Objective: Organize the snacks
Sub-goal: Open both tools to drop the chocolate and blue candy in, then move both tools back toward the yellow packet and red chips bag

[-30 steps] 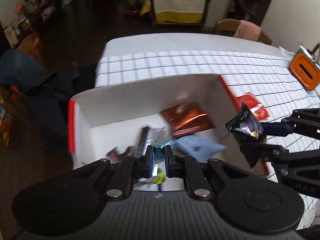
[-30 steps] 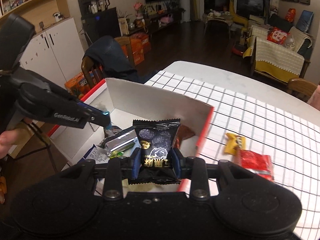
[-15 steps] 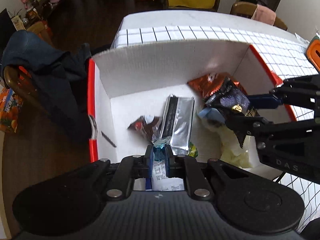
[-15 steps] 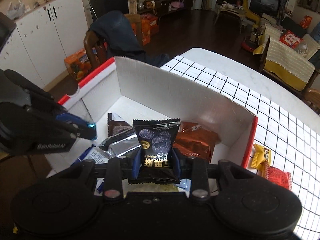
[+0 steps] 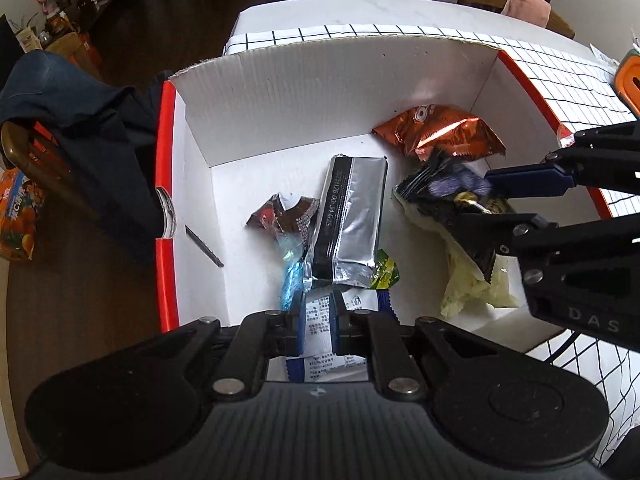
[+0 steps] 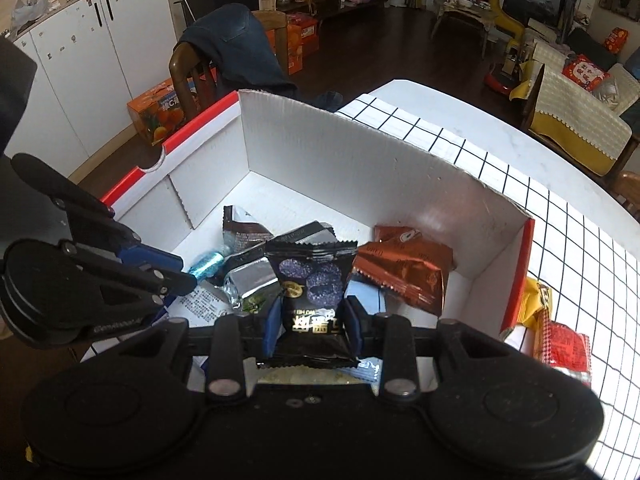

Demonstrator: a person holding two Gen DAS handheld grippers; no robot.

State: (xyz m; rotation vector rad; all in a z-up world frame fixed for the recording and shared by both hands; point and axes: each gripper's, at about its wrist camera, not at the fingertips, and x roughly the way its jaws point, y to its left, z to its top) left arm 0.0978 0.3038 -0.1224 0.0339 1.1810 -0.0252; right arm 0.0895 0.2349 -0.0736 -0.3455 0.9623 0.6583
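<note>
In the left wrist view, we hover inside the white corrugated box (image 5: 340, 92). Our left gripper (image 5: 316, 312) looks clenched with nothing visibly held, its tips just above a white-and-blue printed packet (image 5: 320, 320). At twelve o'clock from it lies a silver foil pouch (image 5: 348, 220), smooth and crinkle-edged; at eleven o'clock, a small blue foil candy (image 5: 290, 280) and a dark wrapper (image 5: 280, 216). At two o'clock the right gripper (image 5: 472, 204) grasps a black snack packet (image 5: 444, 188) over a pale yellowish bag (image 5: 472, 280), below a shiny copper foil bag (image 5: 436, 128).

In the right wrist view, our right gripper (image 6: 312, 312) pinches the black snack packet (image 6: 312, 276) upright by its lower half, low inside the box. To finish well, we should let go only over a bare patch of floor, clear of the copper bag at two o'clock. Outside, at three o'clock, a yellow packet (image 6: 536, 300) and a red packet (image 6: 564, 344) wait on the checked cloth (image 6: 580, 240).
</note>
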